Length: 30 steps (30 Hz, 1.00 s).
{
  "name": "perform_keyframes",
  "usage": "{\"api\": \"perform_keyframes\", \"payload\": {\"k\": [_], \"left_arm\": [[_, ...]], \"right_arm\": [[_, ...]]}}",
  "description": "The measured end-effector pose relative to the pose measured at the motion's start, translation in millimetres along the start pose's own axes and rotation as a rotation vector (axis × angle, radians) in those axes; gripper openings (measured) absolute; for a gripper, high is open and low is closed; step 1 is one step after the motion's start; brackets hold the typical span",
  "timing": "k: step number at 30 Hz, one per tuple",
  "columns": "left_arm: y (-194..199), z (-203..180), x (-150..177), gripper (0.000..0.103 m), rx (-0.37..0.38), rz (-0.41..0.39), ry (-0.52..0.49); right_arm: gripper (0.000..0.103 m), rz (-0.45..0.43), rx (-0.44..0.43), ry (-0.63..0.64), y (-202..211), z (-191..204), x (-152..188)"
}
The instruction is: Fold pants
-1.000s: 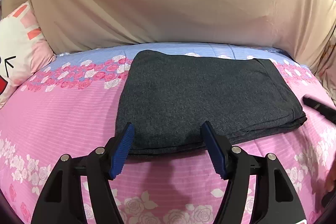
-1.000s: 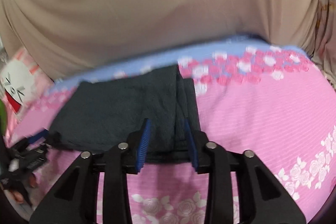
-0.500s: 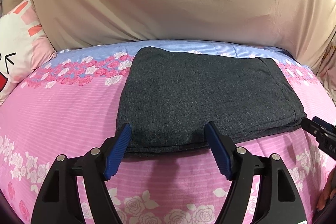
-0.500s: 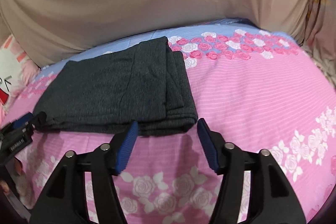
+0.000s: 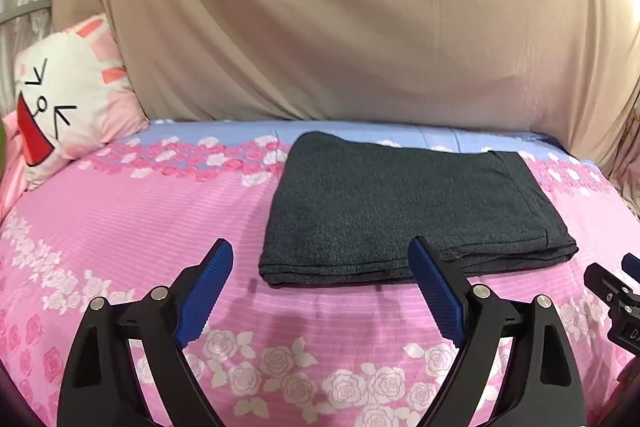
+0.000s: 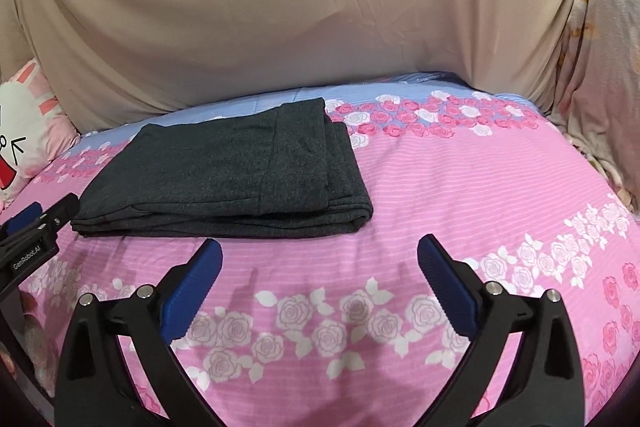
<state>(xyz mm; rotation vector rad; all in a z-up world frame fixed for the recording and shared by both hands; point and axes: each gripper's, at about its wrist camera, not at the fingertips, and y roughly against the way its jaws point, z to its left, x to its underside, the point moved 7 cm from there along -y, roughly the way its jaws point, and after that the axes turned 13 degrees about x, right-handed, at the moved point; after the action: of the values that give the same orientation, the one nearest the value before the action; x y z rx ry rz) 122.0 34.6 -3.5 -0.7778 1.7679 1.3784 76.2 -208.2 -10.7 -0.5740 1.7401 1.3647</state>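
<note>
The dark grey pants (image 5: 408, 211) lie folded into a flat rectangle on the pink rose-print bed cover (image 5: 140, 227). They also show in the right wrist view (image 6: 240, 171). My left gripper (image 5: 320, 267) is open and empty, just in front of the pants' near edge, touching nothing. My right gripper (image 6: 320, 267) is open and empty, in front of and to the right of the pants. The right gripper's tip shows at the right edge of the left wrist view (image 5: 612, 291); the left gripper shows at the left edge of the right wrist view (image 6: 32, 231).
A white and pink rabbit-face pillow (image 5: 68, 107) leans at the bed's far left. A beige drape (image 5: 340, 19) hangs behind the bed. A pale floral cloth (image 6: 600, 67) hangs at the far right.
Both grippers have pulled back from the pants and risen. The right gripper has opened wide and no longer reaches over the pants' edge. The pants lie still.
</note>
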Motion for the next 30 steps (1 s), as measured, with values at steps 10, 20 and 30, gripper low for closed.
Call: {"api": "perform_keyframes", "payload": {"k": [10,20,30], "left_arm": [[7,-8,4,0.089,0.015,0.008,-0.024],[2,-8,7,0.092,0.019,0.045,-0.021],[0,-21,10,0.092,0.056,0.069,-0.070]], "right_arm": [[0.096,0.035,0.014,-0.002,0,-3,2],[0.096,0.048,0.028,0.021,0,1,5],[0.096,0.046,0.025,0.023,-1,0,4]]}}
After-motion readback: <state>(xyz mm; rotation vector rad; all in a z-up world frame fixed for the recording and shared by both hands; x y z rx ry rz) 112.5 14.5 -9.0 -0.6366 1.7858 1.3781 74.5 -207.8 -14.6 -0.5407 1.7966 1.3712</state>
